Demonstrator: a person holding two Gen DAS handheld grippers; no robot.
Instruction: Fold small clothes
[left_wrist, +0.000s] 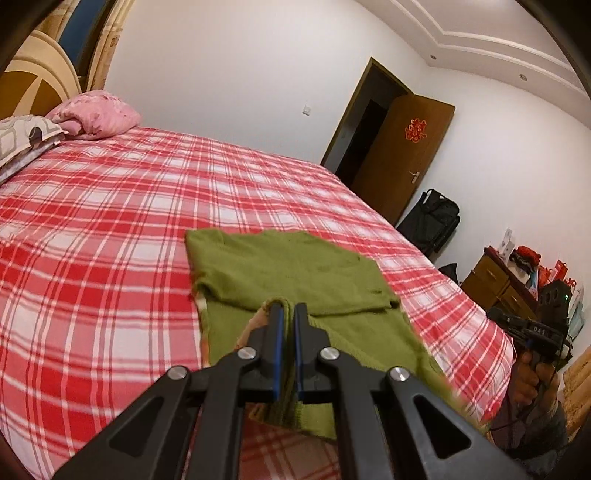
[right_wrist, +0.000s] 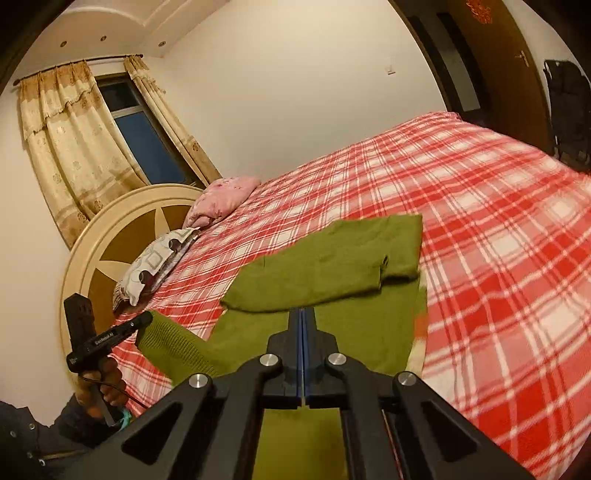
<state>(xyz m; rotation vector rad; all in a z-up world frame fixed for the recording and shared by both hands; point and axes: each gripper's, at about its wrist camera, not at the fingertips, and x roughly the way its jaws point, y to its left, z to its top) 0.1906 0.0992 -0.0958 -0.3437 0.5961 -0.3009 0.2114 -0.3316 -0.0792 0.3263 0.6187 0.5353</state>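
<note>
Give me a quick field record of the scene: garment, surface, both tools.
garment: green sweater, sleeves folded across the body, near hem lifted
surface: bed with red plaid sheet
left tool: shut on the sweater hem, green knit between its pads
right tool: pads together, over the sweater; whether it pinches cloth is unclear
other: pink pillow at the headboard end

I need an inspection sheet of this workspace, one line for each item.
Surface: red and white checked bedsheet, flat.
Job's things: green knitted garment, sleeves folded in, near edge lifted.
Clutter: pink pillow, grey patterned pillow.
Grippers: left gripper shut on garment hem; right gripper shut, grip unclear.
Cables: thin black cable under the left hand.
Surroundings: brown wooden door, beige curtains.
</note>
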